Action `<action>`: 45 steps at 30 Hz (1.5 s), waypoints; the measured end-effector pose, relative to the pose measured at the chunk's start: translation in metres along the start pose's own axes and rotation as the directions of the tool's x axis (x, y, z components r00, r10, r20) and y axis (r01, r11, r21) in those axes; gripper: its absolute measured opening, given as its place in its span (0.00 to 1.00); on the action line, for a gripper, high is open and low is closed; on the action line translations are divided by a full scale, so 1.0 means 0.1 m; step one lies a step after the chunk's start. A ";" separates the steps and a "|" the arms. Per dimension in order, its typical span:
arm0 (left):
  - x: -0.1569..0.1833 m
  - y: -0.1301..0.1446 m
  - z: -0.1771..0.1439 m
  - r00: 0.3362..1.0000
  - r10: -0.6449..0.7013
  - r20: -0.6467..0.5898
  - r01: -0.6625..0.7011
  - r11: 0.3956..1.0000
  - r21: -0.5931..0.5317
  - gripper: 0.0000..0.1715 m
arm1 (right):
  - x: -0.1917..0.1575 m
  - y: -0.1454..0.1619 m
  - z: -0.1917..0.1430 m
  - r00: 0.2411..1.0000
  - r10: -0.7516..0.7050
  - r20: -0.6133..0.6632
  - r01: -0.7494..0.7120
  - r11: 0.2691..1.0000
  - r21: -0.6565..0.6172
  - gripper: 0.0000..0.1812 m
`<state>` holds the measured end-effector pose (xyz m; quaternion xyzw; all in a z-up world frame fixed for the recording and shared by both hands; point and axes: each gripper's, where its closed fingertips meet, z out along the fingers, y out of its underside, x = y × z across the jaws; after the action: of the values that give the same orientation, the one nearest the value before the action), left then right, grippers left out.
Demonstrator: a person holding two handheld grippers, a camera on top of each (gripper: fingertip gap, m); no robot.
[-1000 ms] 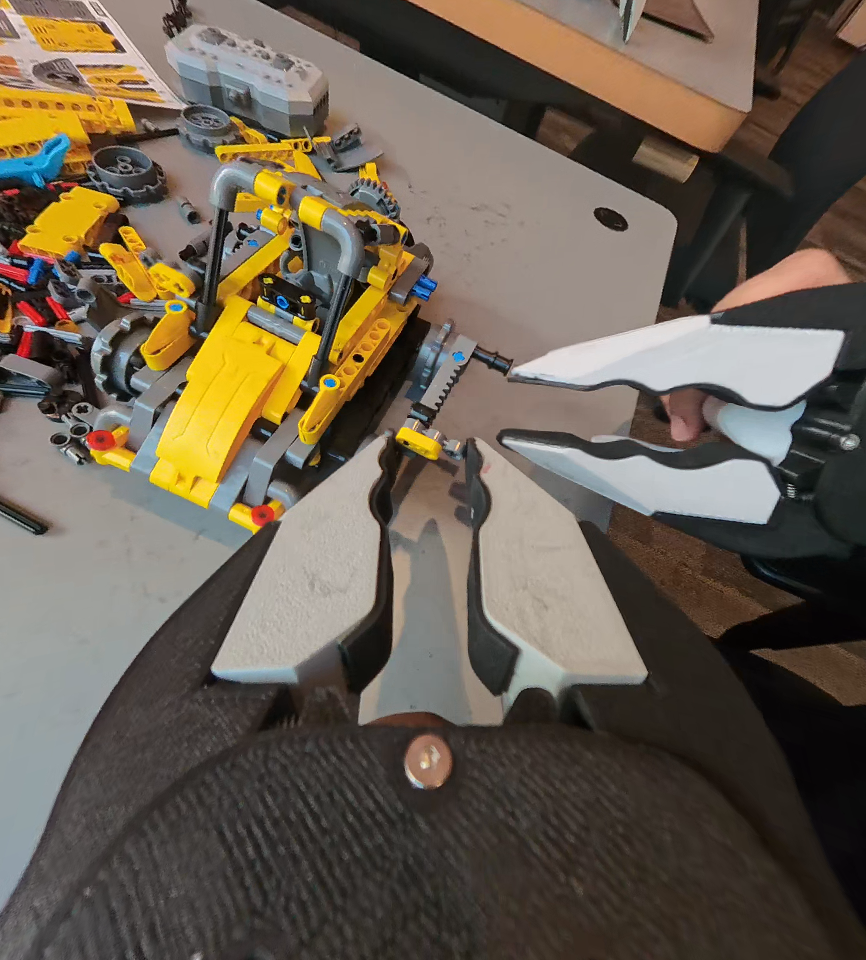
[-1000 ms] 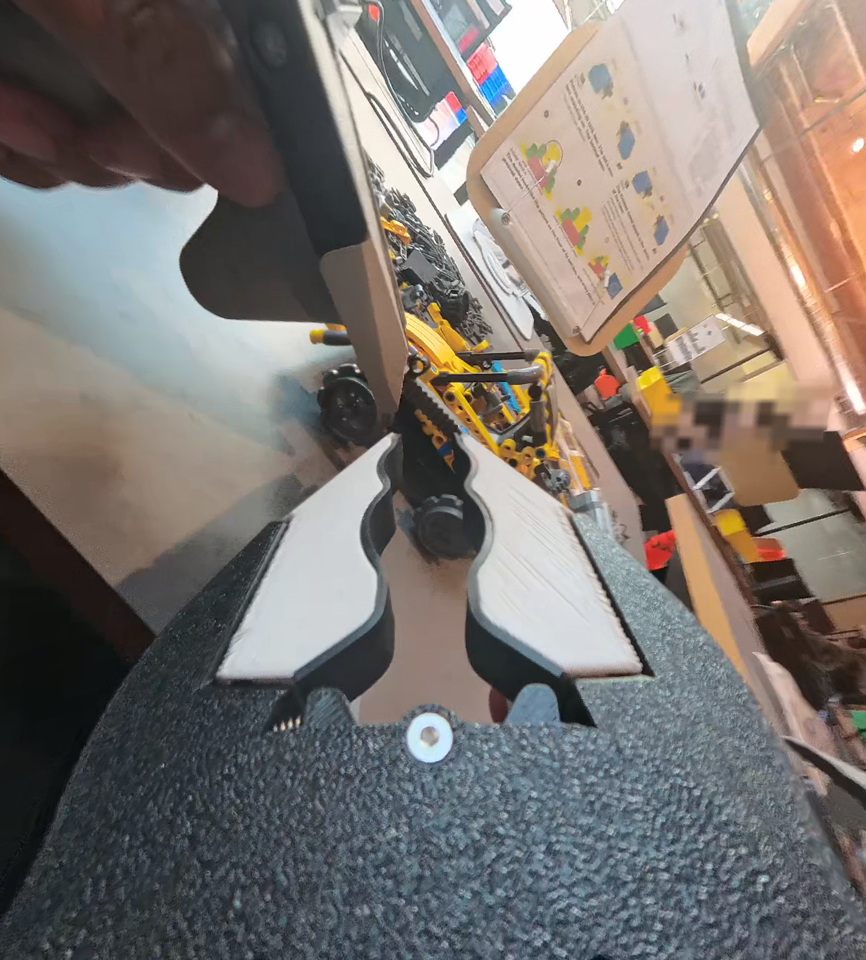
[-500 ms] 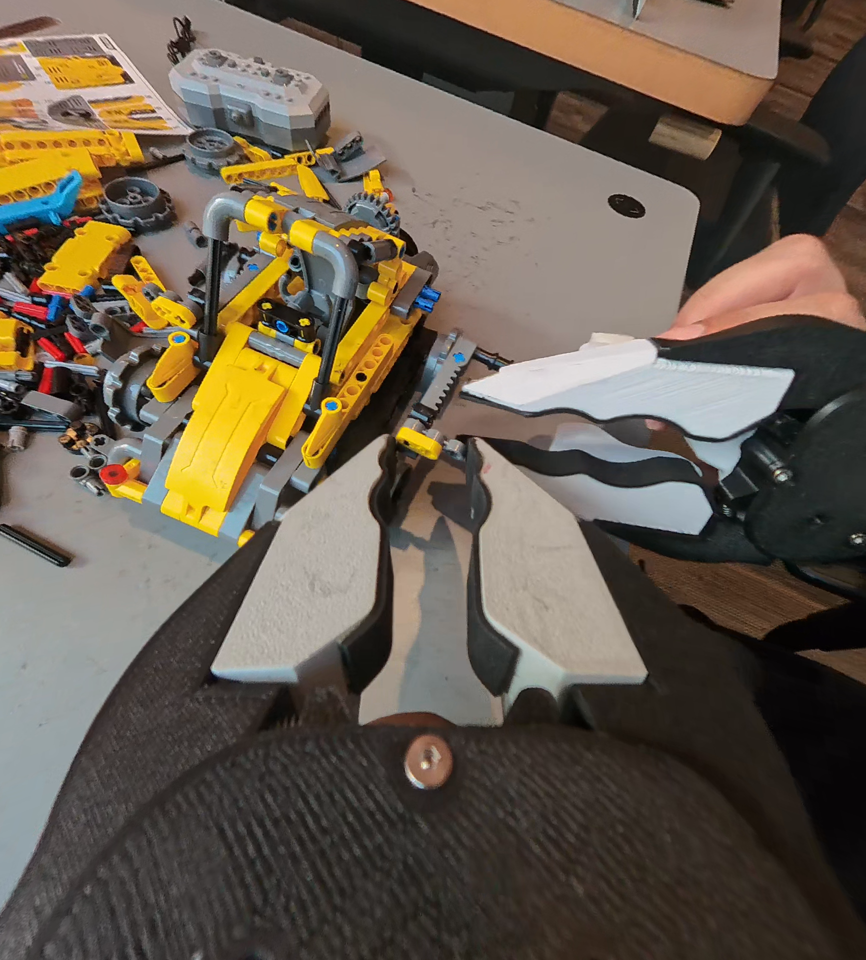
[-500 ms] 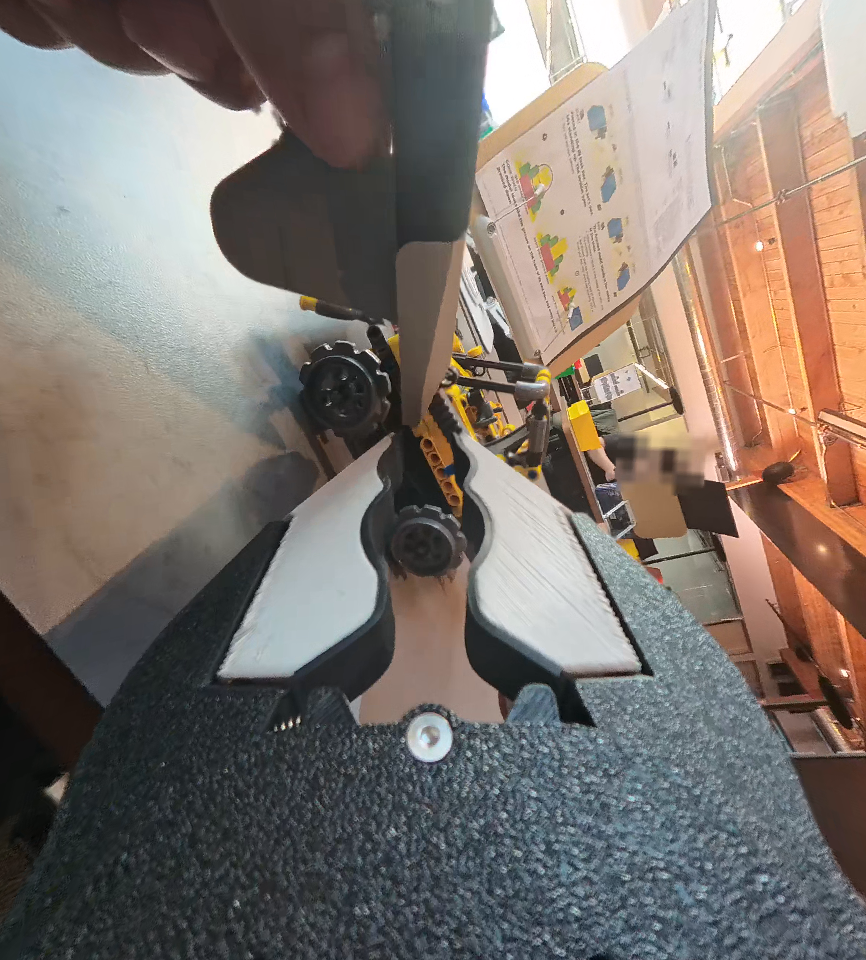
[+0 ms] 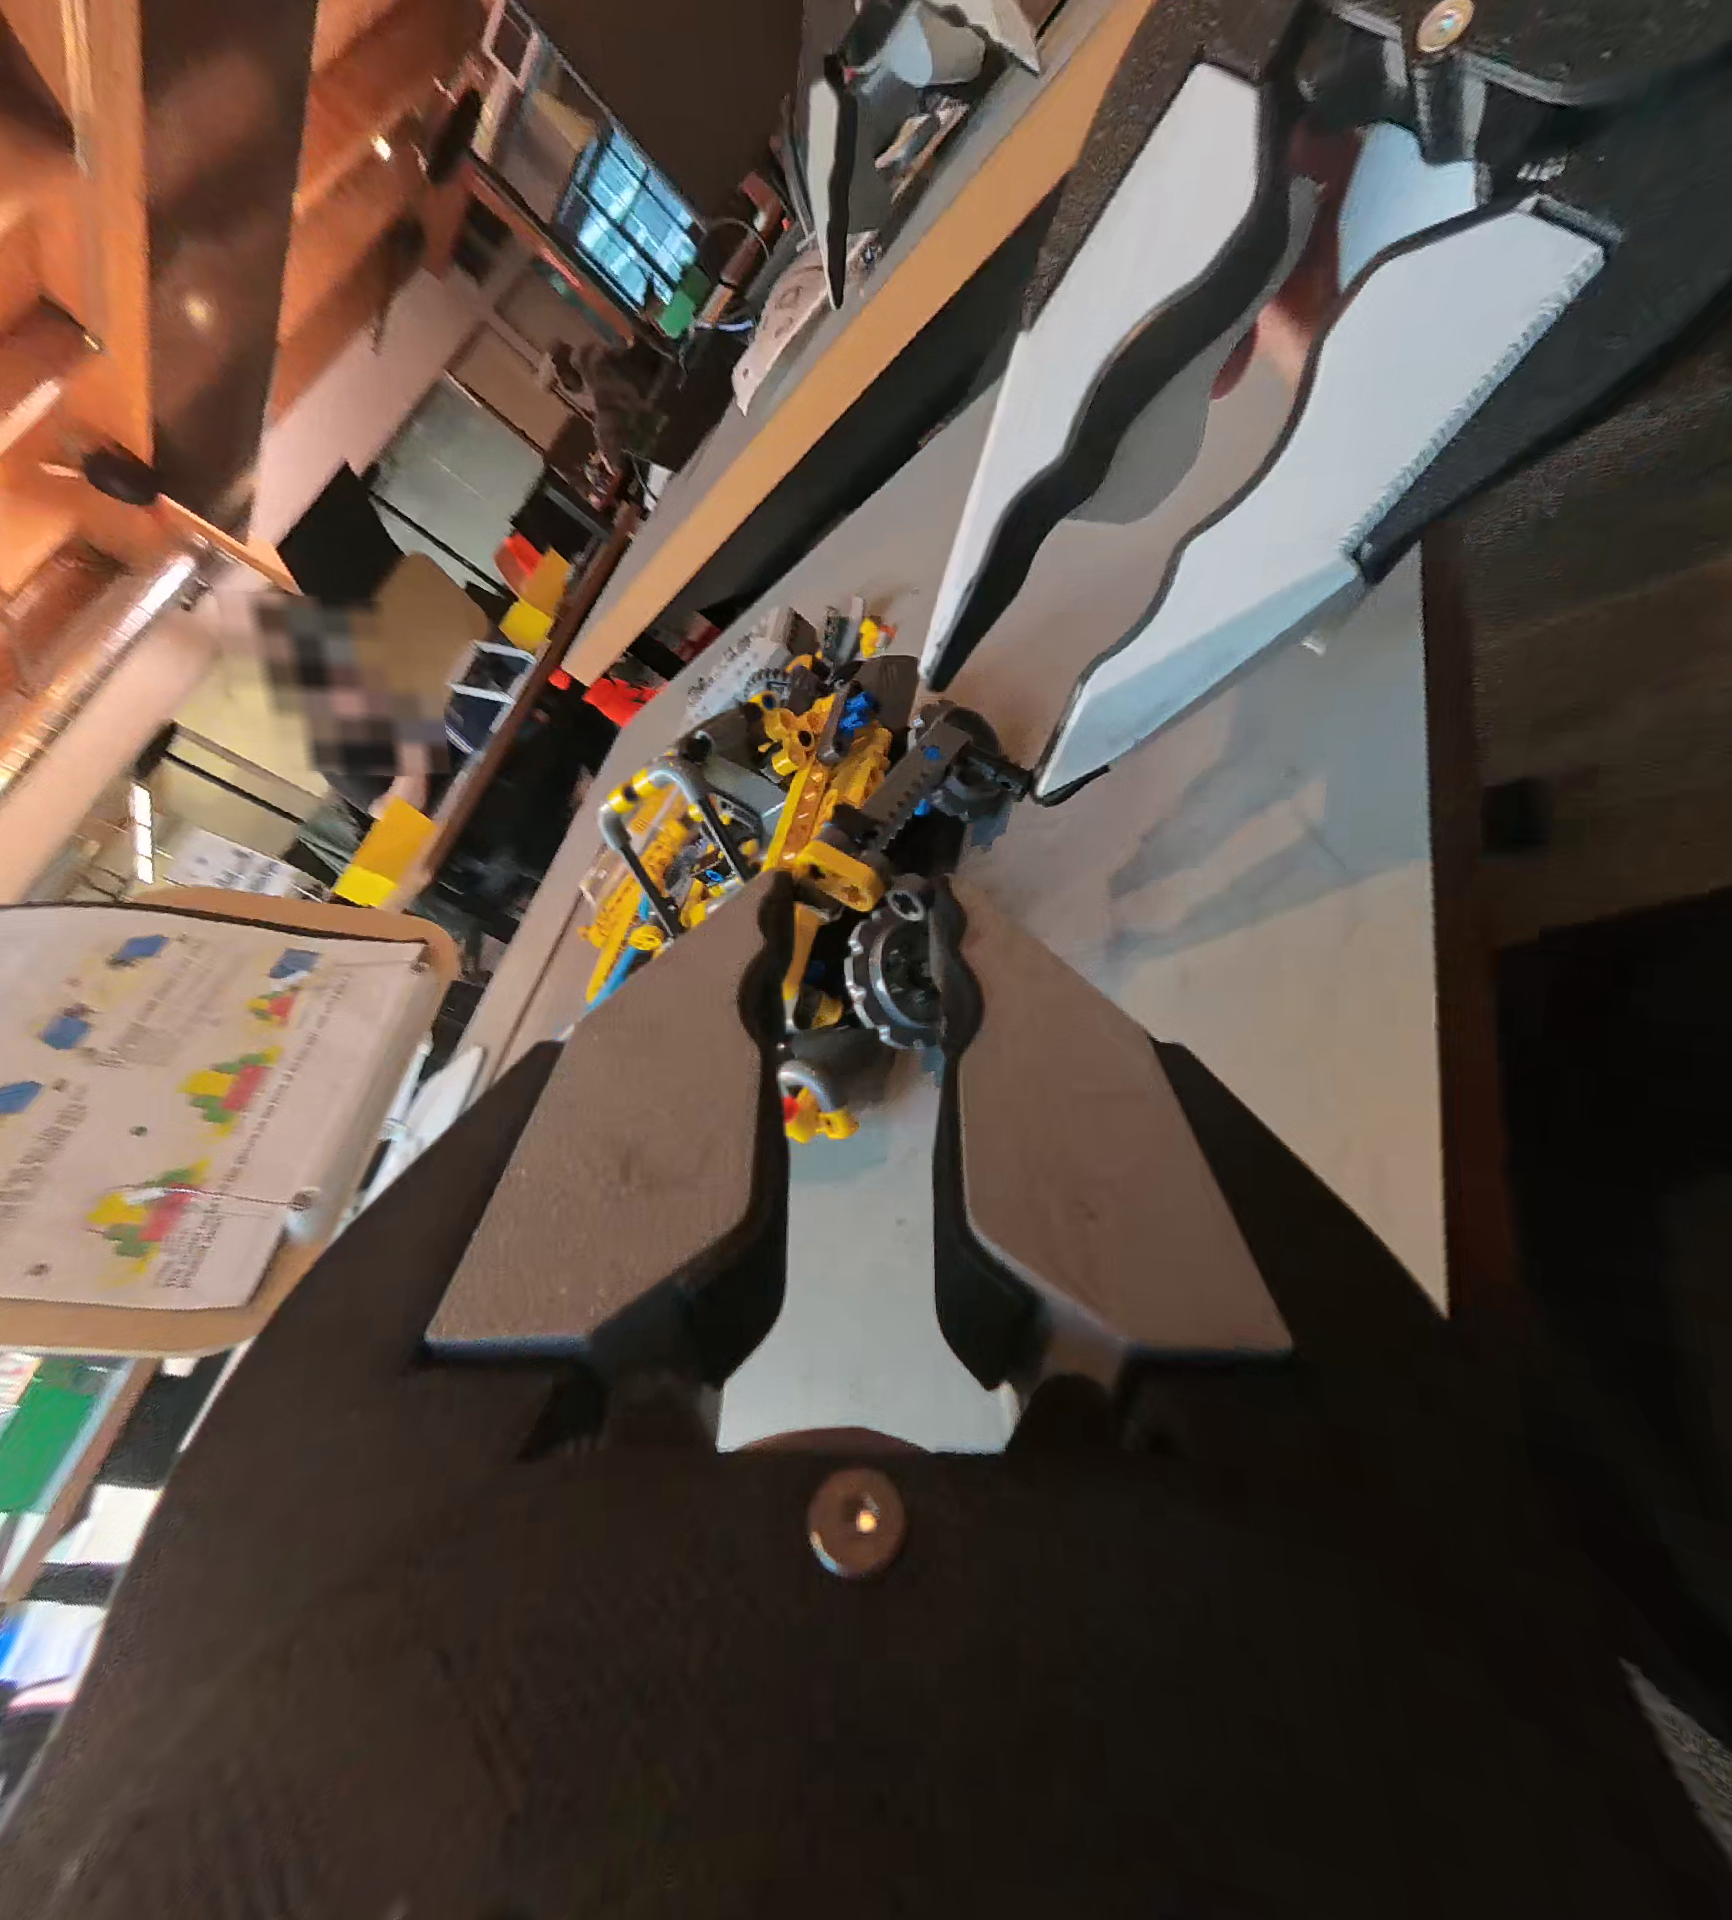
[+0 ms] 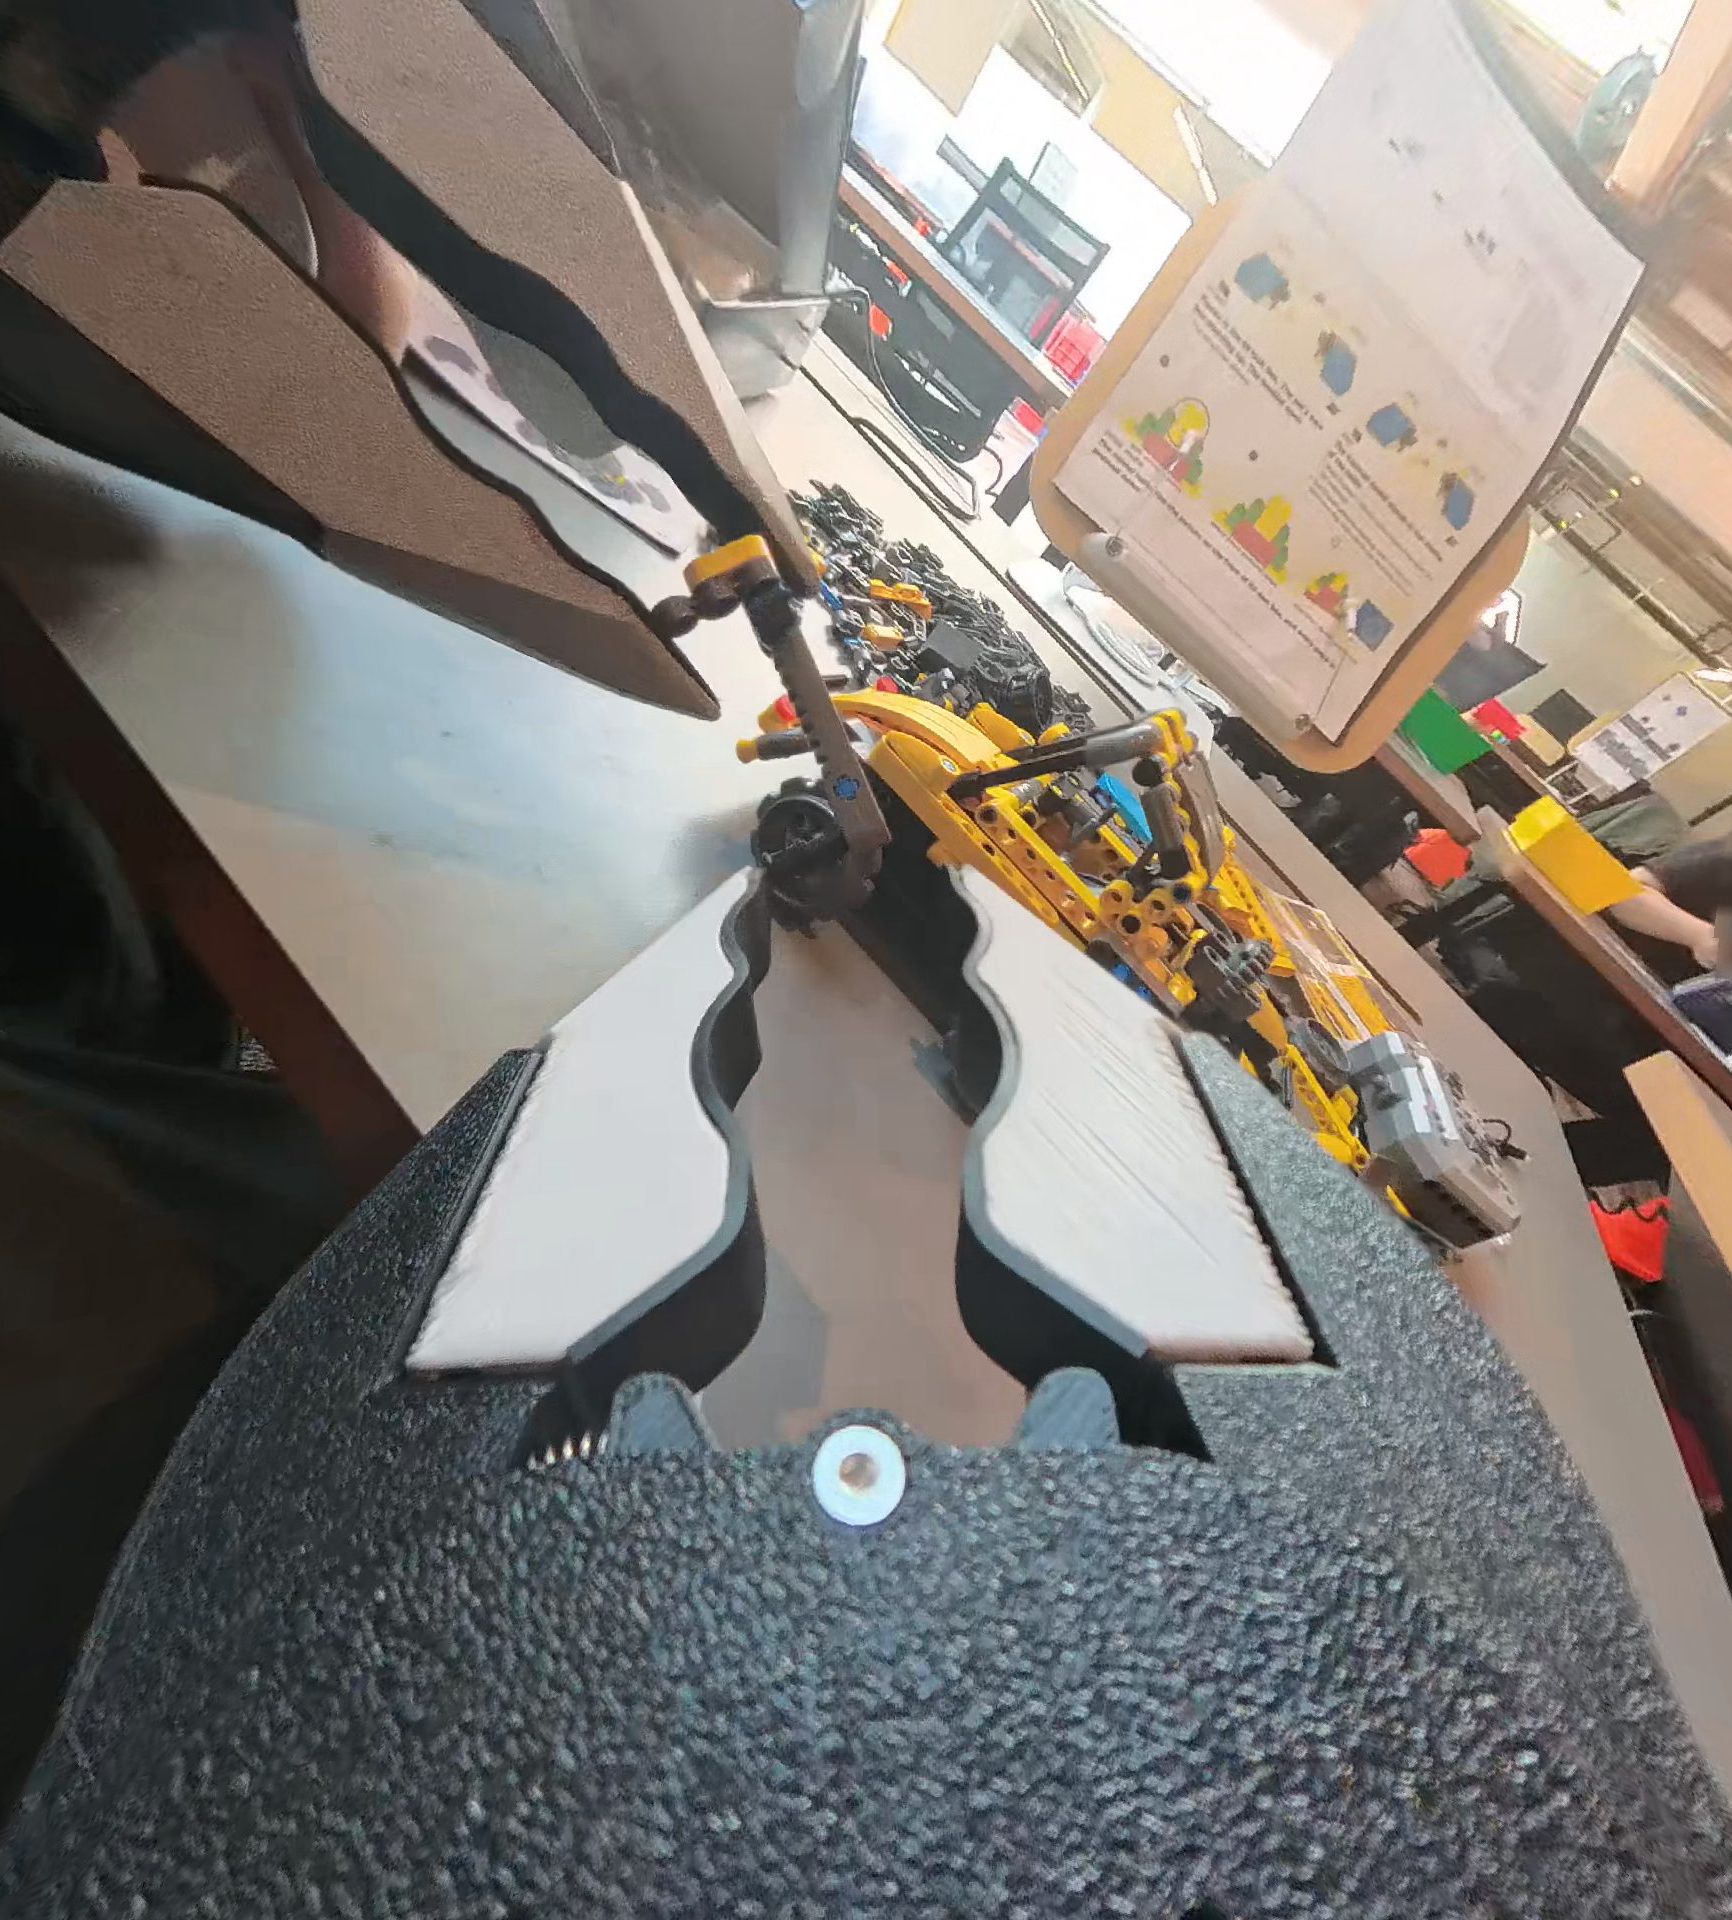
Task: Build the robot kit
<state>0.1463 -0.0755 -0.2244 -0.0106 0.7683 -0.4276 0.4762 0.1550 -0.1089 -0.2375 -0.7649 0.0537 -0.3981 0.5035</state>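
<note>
- Left gripper (image 5: 854,896): jaws parted, tips at the yellow brick vehicle (image 5: 737,831) near the table (image 5: 1257,987) edge.
- Right gripper (image 6: 857,894): jaws parted, tips flank the vehicle's black gear (image 6: 797,831).

1. Printed lines are borne by a white instruction sheet (image 6: 1350,343) on a wooden board, above the yellow brick-built vehicle (image 6: 1080,831); coloured brick diagrams are seen beside them.
2. The same sheet (image 5: 114,1101) is seen left of the vehicle (image 5: 737,831), its print blurred.
3. No other writing can be made out.
</note>
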 end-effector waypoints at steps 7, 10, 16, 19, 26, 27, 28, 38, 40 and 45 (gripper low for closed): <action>0.02 0.07 0.03 0.999 -0.046 -0.009 0.046 0.999 -0.023 0.13 | -0.05 -0.03 0.06 0.994 -0.100 -0.049 0.100 0.995 -0.018 0.13; 0.02 0.05 0.08 0.997 -0.074 -0.021 0.074 0.997 -0.008 0.13 | -0.03 -0.02 0.06 0.993 -0.097 -0.066 0.096 0.995 -0.017 0.11; -0.02 0.03 0.18 0.995 -0.093 -0.019 0.094 0.995 0.015 0.13 | 0.05 -0.02 0.06 0.990 -0.083 -0.110 0.081 0.996 -0.026 0.10; -0.05 0.09 0.23 0.992 -0.129 -0.011 0.129 0.991 -0.018 0.13 | 0.08 -0.02 0.06 0.990 -0.075 -0.117 0.074 0.997 -0.019 0.09; -0.29 0.14 0.34 0.903 -0.430 0.007 0.430 0.903 -0.014 0.13 | 0.08 -0.01 0.07 0.990 -0.077 -0.119 0.074 0.997 -0.025 0.10; -0.30 0.12 0.36 0.894 -0.448 0.004 0.448 0.894 -0.009 0.13 | 0.09 -0.01 0.06 0.990 -0.072 -0.122 0.069 0.997 -0.027 0.10; -0.29 0.11 0.38 0.888 -0.460 0.004 0.460 0.888 -0.010 0.13 | 0.10 -0.01 0.07 0.990 -0.067 -0.127 0.063 0.998 -0.029 0.10; -0.32 0.19 0.43 0.823 -0.567 0.031 0.568 0.821 -0.060 0.13 | 0.33 -0.14 0.09 0.955 -0.191 -0.228 0.181 0.981 -0.064 0.09; -0.31 0.18 0.44 0.801 -0.598 0.024 0.598 0.799 -0.061 0.13 | 0.29 -0.15 0.14 0.947 -0.232 -0.220 0.219 0.972 -0.086 0.09; -0.21 0.14 0.45 0.767 -0.641 0.007 0.639 0.763 -0.097 0.13 | 0.28 -0.12 0.29 0.907 -0.365 -0.212 0.340 0.929 -0.146 0.08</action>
<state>0.1966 -0.0868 -0.2268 -0.2883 0.7441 -0.5280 0.2907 0.1889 -0.0957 -0.2178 -0.7351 -0.0050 -0.5667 0.3720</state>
